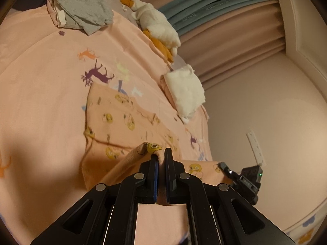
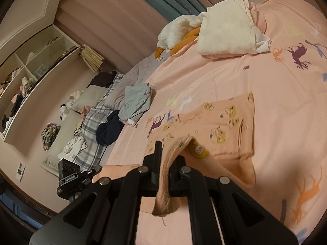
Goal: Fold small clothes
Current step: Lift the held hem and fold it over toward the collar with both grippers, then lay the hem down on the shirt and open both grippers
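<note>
A small peach garment with yellow cartoon prints lies spread on the pink bed cover; it also shows in the right wrist view. My left gripper is shut on one near edge of the garment and lifts it a little. My right gripper is shut on the ribbed hem of the same garment, which hangs folded over between the fingers. The right gripper shows at the lower right of the left wrist view, and the left gripper at the lower left of the right wrist view.
A folded white cloth on a pink one lies near the bed edge, also in the right wrist view. A white and orange plush toy lies by the curtain. A grey crumpled garment and a dark one lie farther off. Shelves stand by the wall.
</note>
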A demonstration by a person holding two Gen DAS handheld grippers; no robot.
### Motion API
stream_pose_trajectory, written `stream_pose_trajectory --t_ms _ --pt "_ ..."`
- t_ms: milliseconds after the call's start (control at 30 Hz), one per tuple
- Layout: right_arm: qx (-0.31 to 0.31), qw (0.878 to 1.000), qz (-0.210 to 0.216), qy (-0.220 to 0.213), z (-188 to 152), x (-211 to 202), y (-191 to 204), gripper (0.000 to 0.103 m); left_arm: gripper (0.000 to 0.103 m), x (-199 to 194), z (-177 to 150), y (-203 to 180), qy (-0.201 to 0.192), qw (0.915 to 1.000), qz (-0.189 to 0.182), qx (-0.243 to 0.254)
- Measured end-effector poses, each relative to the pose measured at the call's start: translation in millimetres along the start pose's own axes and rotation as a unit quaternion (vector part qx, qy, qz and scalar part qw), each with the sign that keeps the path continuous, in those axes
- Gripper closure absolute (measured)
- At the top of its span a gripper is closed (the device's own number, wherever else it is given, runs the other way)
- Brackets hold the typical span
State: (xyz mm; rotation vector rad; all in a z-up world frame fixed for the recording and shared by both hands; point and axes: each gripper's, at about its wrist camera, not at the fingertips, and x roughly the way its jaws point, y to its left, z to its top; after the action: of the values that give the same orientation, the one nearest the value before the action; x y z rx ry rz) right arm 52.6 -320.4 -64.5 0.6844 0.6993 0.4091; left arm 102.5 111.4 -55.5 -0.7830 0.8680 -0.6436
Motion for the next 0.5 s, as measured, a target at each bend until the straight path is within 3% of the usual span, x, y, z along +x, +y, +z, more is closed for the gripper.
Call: stream_pose_trajectory --t_ms 133,333,500 --pt "0.007 1.0 -0.006 0.003 18 21 -8 0.098 0.101 18 19 6 0.003 0.9999 0.01 -0.004" --pt "0.065 0.997 -0.033 0.018 42 61 -42 0.097 0.101 55 51 30 0.02 0.9986 0.032 -0.037" --pt "0.122 0.989 -0.071 0.054 53 91 -77 0.096 0.101 92 71 54 0.051 0.9944 0.054 -0.075"
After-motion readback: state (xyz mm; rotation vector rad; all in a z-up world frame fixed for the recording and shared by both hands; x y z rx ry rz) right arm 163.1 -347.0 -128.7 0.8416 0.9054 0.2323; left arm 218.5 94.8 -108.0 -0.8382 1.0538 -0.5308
